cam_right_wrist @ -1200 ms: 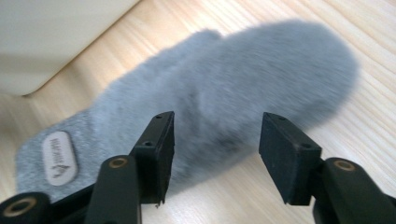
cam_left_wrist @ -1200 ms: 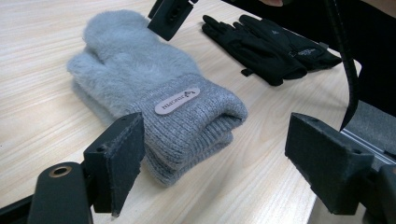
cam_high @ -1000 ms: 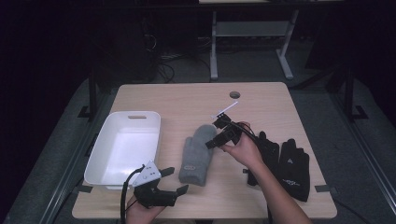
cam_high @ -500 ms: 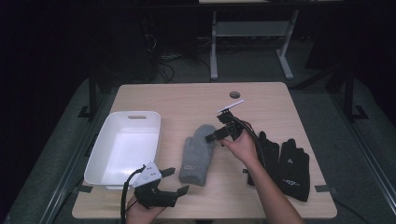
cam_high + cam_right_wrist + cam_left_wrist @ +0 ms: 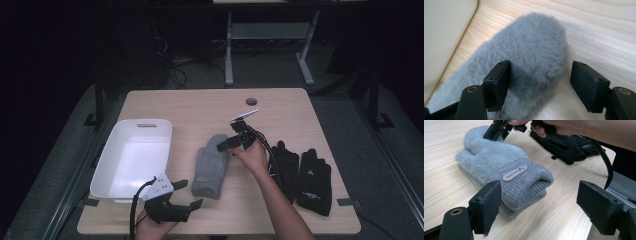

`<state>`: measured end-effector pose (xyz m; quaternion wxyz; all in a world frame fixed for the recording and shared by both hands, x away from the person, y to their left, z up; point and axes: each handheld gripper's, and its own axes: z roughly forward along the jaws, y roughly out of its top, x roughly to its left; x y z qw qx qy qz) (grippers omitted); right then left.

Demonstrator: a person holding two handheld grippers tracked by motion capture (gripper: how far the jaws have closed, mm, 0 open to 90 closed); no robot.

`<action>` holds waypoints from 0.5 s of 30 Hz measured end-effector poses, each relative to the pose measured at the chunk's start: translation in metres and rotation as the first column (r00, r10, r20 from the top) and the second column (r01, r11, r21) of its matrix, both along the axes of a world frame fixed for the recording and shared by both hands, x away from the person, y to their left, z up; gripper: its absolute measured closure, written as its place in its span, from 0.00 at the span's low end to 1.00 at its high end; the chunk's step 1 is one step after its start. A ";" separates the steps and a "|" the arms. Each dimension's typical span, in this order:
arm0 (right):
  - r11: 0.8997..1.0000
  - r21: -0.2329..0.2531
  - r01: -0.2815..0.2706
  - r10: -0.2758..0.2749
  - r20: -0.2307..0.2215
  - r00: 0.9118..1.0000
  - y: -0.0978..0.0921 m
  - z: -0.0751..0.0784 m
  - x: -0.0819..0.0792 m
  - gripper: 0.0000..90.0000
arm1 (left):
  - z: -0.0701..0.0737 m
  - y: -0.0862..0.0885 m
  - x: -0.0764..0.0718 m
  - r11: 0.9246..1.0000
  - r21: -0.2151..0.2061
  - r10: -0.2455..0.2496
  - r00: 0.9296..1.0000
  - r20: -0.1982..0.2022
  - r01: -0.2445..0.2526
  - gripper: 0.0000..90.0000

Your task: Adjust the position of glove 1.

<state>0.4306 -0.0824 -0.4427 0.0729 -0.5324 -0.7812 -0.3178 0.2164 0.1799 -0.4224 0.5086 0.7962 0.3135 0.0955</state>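
Two grippers, jaws apart: your right gripper (image 5: pixel 224 147) straddles the grey mitten's (image 5: pixel 210 165) tip; your left gripper (image 5: pixel 192 194) faces its cuff.

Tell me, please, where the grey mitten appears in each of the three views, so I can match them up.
High view: the grey mitten lies mid-table, between the white tub and the black gloves.
Left gripper view: it lies centre-left, cuff end towards the camera.
Right gripper view: its fluffy tip sits between the open jaws.
Shared landmark: the pale wooden table under the mitten.
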 end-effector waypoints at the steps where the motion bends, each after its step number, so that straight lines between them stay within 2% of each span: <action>1: 1.000 0.006 -0.006 0.006 0.002 1.000 0.000 -0.002 0.001 0.35 | 0.000 0.000 0.000 1.000 0.000 0.000 1.000 0.000 0.000 0.22; 6: 1.000 -0.001 0.005 -0.005 -0.015 1.000 0.002 -0.007 0.001 0.38 | 0.000 0.000 0.000 1.000 0.003 -0.002 1.000 -0.007 0.002 0.22; 12: 0.999 0.053 0.008 -0.007 -0.012 1.000 -0.001 -0.014 -0.002 0.50 | 0.000 -0.001 0.000 1.000 0.007 -0.005 1.000 -0.006 0.005 0.22; 15: 0.995 0.095 0.017 -0.013 -0.049 0.999 -0.003 -0.016 -0.002 0.60 | -0.001 -0.002 0.001 1.000 -0.001 -0.003 1.000 -0.009 0.003 0.22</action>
